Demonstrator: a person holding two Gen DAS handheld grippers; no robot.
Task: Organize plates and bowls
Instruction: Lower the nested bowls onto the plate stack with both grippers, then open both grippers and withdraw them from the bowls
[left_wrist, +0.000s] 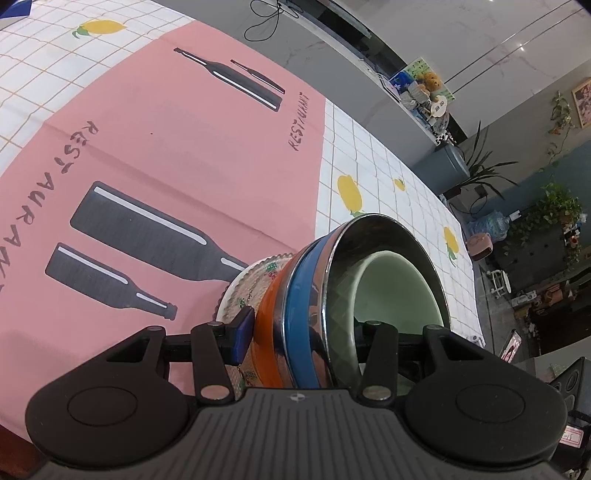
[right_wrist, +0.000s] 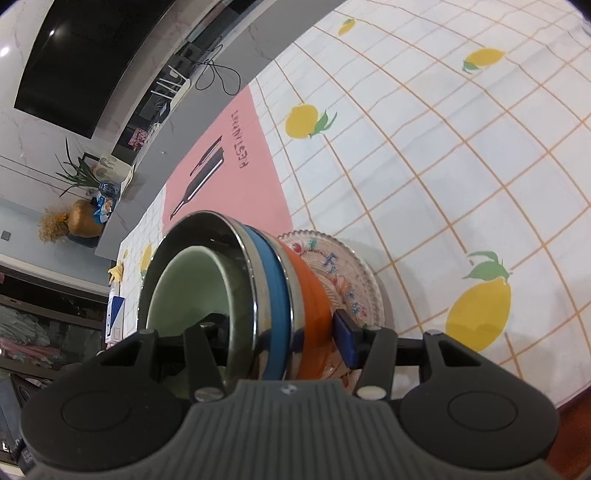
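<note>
A nested stack of bowls fills both views: a pale green bowl (left_wrist: 395, 291) (right_wrist: 188, 288) sits inside a steel bowl with a blue band (left_wrist: 301, 291) (right_wrist: 271, 280), which sits in an orange bowl (left_wrist: 267, 314) (right_wrist: 306, 291). Under them is a patterned glass plate (left_wrist: 251, 284) (right_wrist: 347, 273). My left gripper (left_wrist: 306, 332) grips one side of the stack, with its blue pad (left_wrist: 243, 328) on the orange wall and its other finger inside the green bowl. My right gripper (right_wrist: 280, 332) grips the opposite side the same way. I cannot tell whether the plate touches the table.
A pink placemat (left_wrist: 166, 147) (right_wrist: 229, 166) printed with dark bottles lies on the lemon-patterned checked tablecloth (left_wrist: 388, 184) (right_wrist: 443, 147), just beside the stack. The table's edge (right_wrist: 576, 398) runs close at lower right in the right wrist view. A grey counter (left_wrist: 369, 85) and plants stand beyond the table.
</note>
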